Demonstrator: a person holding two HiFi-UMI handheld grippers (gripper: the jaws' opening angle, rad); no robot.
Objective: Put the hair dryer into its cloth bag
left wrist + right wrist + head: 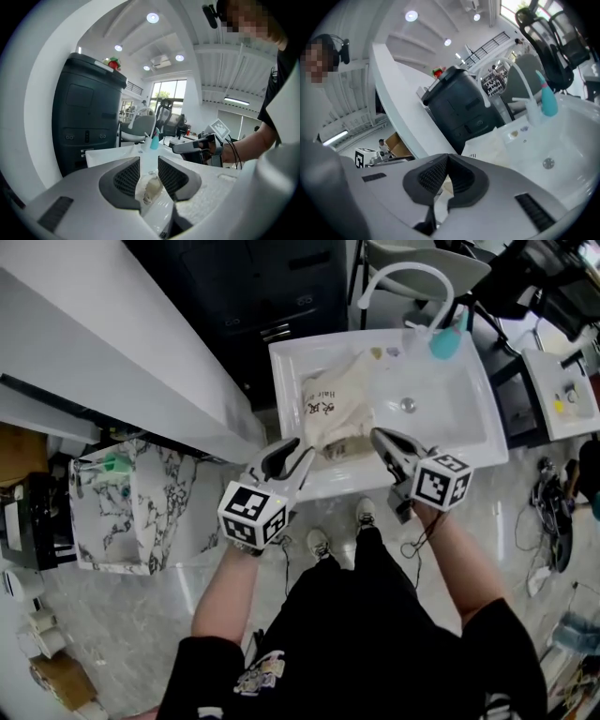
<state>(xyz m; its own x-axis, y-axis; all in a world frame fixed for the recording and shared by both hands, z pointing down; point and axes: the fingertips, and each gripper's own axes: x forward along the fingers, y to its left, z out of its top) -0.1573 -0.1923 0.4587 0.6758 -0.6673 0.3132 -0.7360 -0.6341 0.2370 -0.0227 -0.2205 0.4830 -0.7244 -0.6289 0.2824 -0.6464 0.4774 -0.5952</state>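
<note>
The cream cloth bag [336, 413] with dark print lies in the left half of the white sink [291, 357]. No hair dryer shows outside it, and what the bag holds is hidden. My left gripper [300, 454] hovers over the sink's front rim, open and empty; in the left gripper view the bag [152, 187] shows far below through the gap of the gripper [149, 159]. To the right, my right gripper [380, 437] hangs above the front rim with its jaws shut [447, 157] and nothing between them. The bag [497, 140] lies beyond its tips.
A curved white faucet [412, 273] and a teal bottle [448, 338] stand at the sink's back edge. A dark cabinet [253, 277] stands behind the sink, a long white counter [94, 334] at left, and a marble-patterned bin [131, 502] beside the person's legs.
</note>
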